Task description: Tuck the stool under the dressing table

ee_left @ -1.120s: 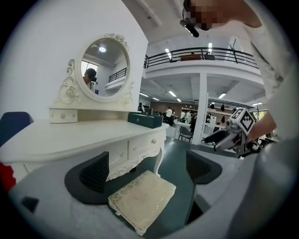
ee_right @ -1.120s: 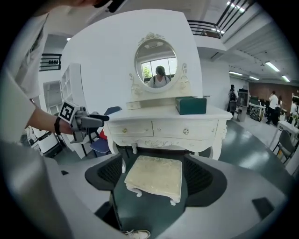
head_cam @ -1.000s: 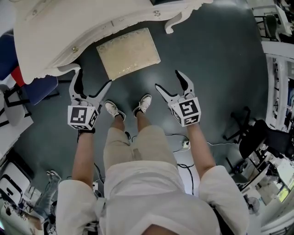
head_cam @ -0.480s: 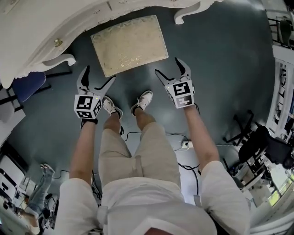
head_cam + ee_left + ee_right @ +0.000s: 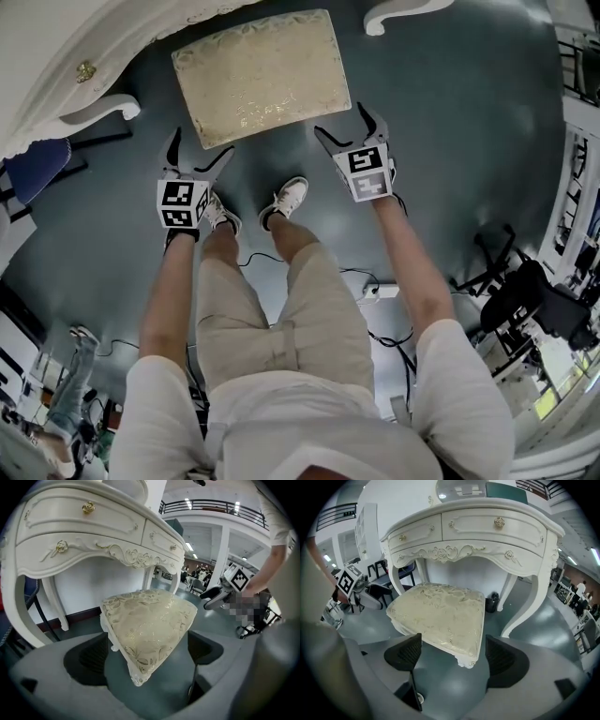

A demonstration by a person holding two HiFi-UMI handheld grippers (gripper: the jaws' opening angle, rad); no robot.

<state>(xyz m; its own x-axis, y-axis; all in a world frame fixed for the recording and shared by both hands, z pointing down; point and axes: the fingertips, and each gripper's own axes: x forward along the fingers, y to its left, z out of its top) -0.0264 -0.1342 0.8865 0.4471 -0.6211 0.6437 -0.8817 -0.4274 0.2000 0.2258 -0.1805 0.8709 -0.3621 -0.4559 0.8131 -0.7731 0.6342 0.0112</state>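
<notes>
Stool [image 5: 258, 75]: rectangular seat in cream floral brocade on white carved legs, upright on the floor, standing just in front of the white, gold-knobbed dressing table [image 5: 473, 527], mostly outside its kneehole.

Both hand-held grippers are lower and closer to the stool [image 5: 258, 75] than a second ago.

- Left hand-held gripper [image 5: 201, 142]: earlier short of the seat, beside the dressing table [image 5: 56, 56] leg. It now straddles the stool's near left corner without touching it.
- Right hand-held gripper [image 5: 339, 120]: earlier well short of the stool. It is now at the near right corner, jaws opening, with the corner between them and the pads clear of it.
- Head view: the stool now fills more of the upper frame, and the dressing table has slid to the top edge.
</notes>
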